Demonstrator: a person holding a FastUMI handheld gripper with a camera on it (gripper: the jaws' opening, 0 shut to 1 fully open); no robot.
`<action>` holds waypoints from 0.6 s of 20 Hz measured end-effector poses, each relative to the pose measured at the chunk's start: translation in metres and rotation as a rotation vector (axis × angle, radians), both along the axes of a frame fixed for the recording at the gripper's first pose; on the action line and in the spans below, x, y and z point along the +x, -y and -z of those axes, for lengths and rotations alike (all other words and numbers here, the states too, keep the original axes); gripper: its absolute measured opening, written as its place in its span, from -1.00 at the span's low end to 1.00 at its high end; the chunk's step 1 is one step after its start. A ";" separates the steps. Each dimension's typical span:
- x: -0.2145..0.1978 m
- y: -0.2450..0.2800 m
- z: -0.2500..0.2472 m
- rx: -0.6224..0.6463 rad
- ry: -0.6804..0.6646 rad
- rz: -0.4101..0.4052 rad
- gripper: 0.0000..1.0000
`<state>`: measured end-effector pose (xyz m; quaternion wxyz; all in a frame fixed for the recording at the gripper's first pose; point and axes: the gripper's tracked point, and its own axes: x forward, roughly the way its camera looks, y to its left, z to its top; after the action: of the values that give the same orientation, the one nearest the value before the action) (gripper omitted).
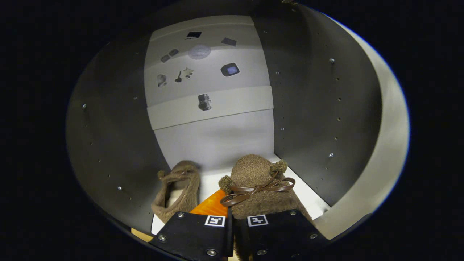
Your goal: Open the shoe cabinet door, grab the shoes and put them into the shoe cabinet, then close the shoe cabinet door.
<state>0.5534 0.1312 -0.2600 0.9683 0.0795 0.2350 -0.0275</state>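
Inside the open shoe cabinet (311, 108), dark side panels dotted with rows of small holes and screws frame a pale back wall (214, 137) crossed by a lighter horizontal band and marked with small dark printed shapes. A pale shelf floor (308, 197) runs along the bottom of the compartment. The cabinet's light-toned front edge (384, 145) curves along the right side.

Two fuzzy brown shoes sit on that shelf. The nearer shoe (261, 181), on the right, is a plush slipper with a brown ribbon bow (257, 190) across its top and two pompoms flanking it; its long axis runs away from the viewer, rounded toe toward the back wall, heel toward the fingers. The second shoe (177, 192) lies to its left beside the left panel, tilted so its open mouth and pale lining show, toe also toward the back.

The hand-held gripper (232, 232) is drawn nearly together, its fingers side by side with only a thin gap; the nearer shoe's heel disappears behind them, and whether they pinch it cannot be told. An orange wedge (212, 206) shows just ahead of the left finger, between the shoes.
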 end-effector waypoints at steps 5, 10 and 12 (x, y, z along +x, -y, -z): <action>0.044 -0.003 0.012 0.001 -0.021 -0.027 -0.83; 0.069 -0.011 0.029 -0.012 -0.048 -0.055 -0.84; 0.075 -0.014 0.041 -0.010 -0.069 -0.061 -0.80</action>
<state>0.6282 0.1449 -0.3008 0.9605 0.0664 0.2703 -0.0016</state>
